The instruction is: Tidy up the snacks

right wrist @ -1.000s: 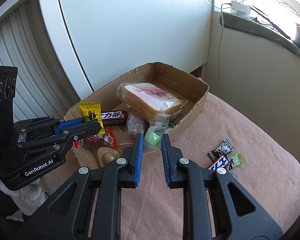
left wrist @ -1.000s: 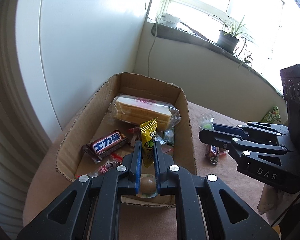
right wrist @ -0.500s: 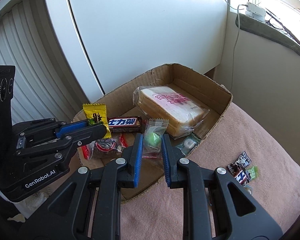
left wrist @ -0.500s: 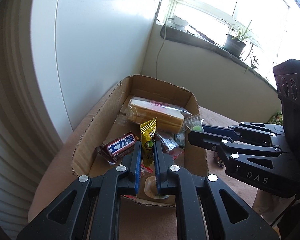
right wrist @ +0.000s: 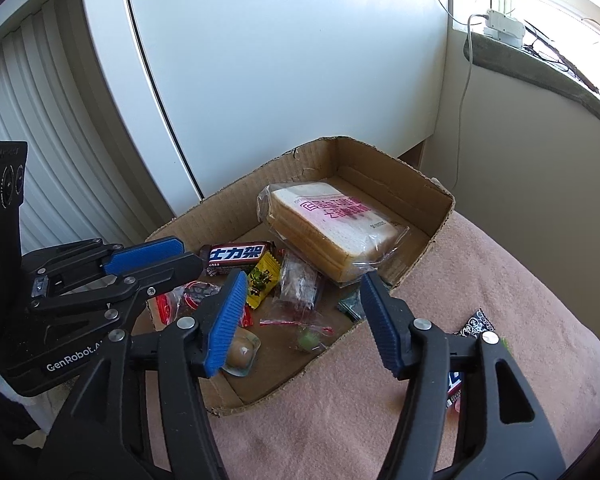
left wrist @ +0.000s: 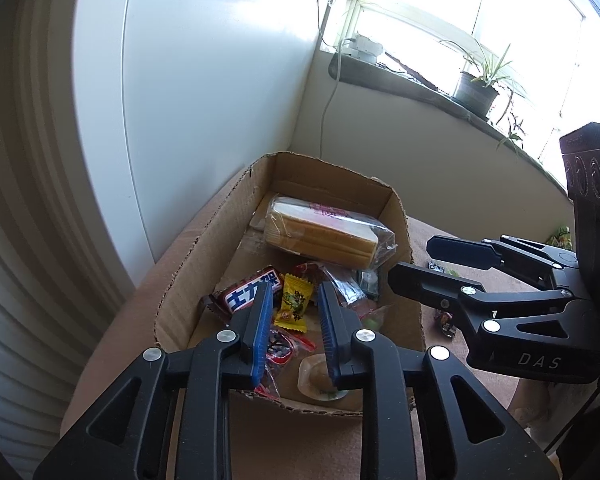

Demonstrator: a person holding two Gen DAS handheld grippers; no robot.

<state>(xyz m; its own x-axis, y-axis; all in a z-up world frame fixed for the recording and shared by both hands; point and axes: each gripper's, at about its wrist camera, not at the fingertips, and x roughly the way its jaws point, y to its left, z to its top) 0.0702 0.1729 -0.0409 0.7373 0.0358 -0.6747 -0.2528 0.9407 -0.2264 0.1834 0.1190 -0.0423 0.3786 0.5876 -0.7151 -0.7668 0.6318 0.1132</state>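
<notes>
The left hand-held gripper hangs over the near end of the cardboard box, its jaws opening with nothing pressed between the blue pads; the yellow candy packet shows in the gap but lies loose on the box floor. The right hand-held gripper is also over the box, at its near right corner, jaws opening and well apart, holding nothing. Below that gap a small clear bag with a green sweet lies on the box floor.

Around these in the box lie a dark chocolate bar just beside the yellow packet, a clear packet with dark contents, a red-trimmed wrapper, and a round sweet in a clear cup at the near edge. A bagged loaf of sliced bread fills the far half.

The box sits on a surface covered by a pink cloth. On the cloth, right of the box, a few more small snacks remain outside. Beyond are a white panel and a windowsill with a potted plant.
</notes>
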